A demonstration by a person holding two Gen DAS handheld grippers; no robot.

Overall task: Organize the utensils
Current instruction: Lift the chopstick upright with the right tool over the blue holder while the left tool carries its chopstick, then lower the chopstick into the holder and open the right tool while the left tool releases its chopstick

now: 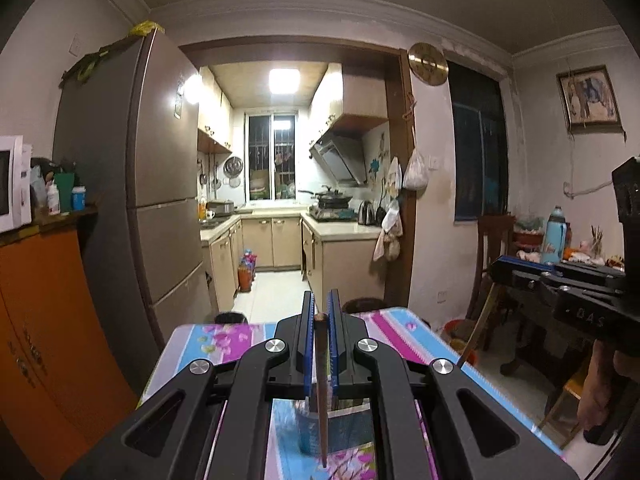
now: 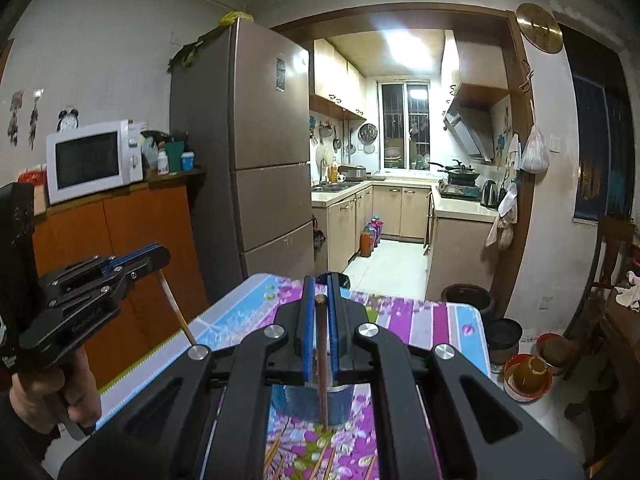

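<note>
Holding one chopstick each, both grippers are up over the table [image 1: 224, 340]. Left gripper [image 1: 321, 312] pinches a chopstick [image 1: 320, 380], right gripper [image 2: 320, 296] pinches another chopstick [image 2: 321, 360], both hanging down above the blue holder [image 2: 296, 400].

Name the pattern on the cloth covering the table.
The tablecloth has pink, blue and white stripes with purple flowers, clearest in the right wrist view.
</note>
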